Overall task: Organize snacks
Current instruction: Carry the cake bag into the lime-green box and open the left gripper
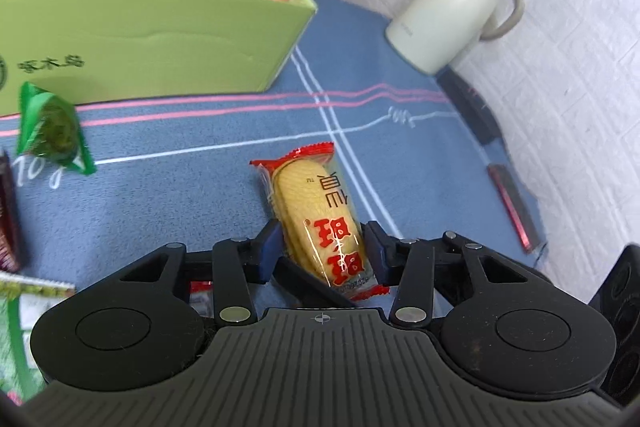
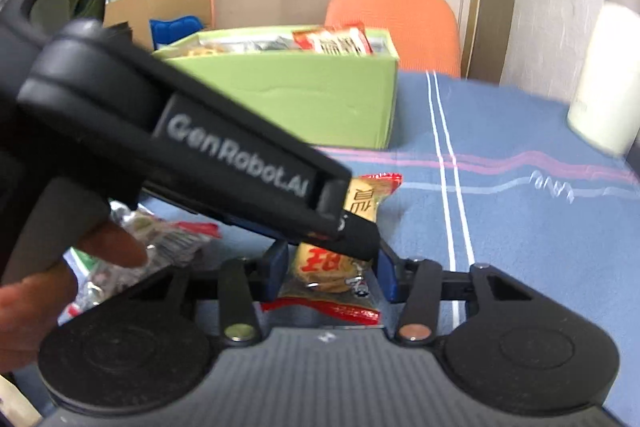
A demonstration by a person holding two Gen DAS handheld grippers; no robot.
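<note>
Left wrist view: my left tool (image 1: 322, 247) pinches the near half of a rice cracker packet (image 1: 316, 215), long axis pointing away toward the green snack box (image 1: 160, 39). Right wrist view: my right tool (image 2: 332, 269) closes on that same packet's red-sealed end, on the tabletop (image 2: 520, 227) before the box.

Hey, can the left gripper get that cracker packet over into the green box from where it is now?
Probably yes. The left gripper is shut on the cracker packet, and only bare blue cloth lies between it and the green box, whose top is open, though already holding snacks.
</note>
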